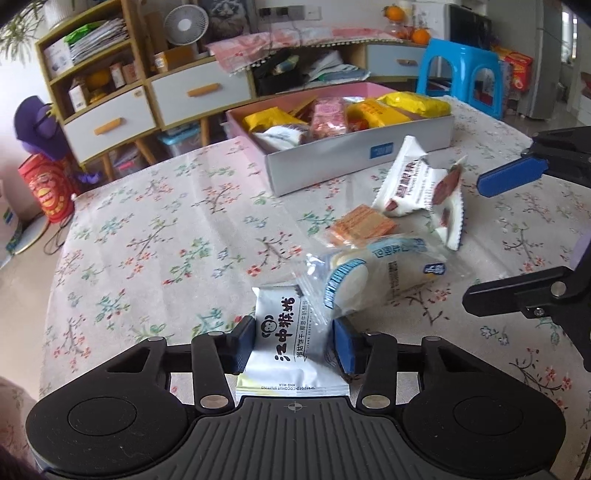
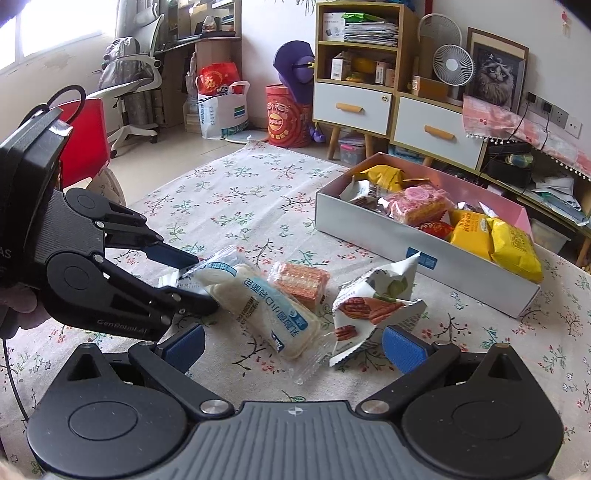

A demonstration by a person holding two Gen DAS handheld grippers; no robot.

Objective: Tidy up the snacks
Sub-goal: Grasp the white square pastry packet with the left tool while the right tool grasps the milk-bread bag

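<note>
Left wrist view: your left tongs [image 1: 293,341] clamp white monkey-logo packet [image 1: 291,343], long axis along fingers, printed top end away from you. Right tongs [image 2: 293,347] wide, empty, above tabletop [image 2: 240,199].

Soft daylight enters from the bright, washed-out window [image 2: 48,33] at upper left; shadows below it are faint, edges bend and darken, focus slightly soft.

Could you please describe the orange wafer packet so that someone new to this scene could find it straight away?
Start at the grey snack box on the floral tablecloth; a cluster of loose snacks lies in front of it. The orange wafer packet sits between the long white bread packet and the crumpled pecan packet, and is the only clear-wrapped, orange one.
</note>
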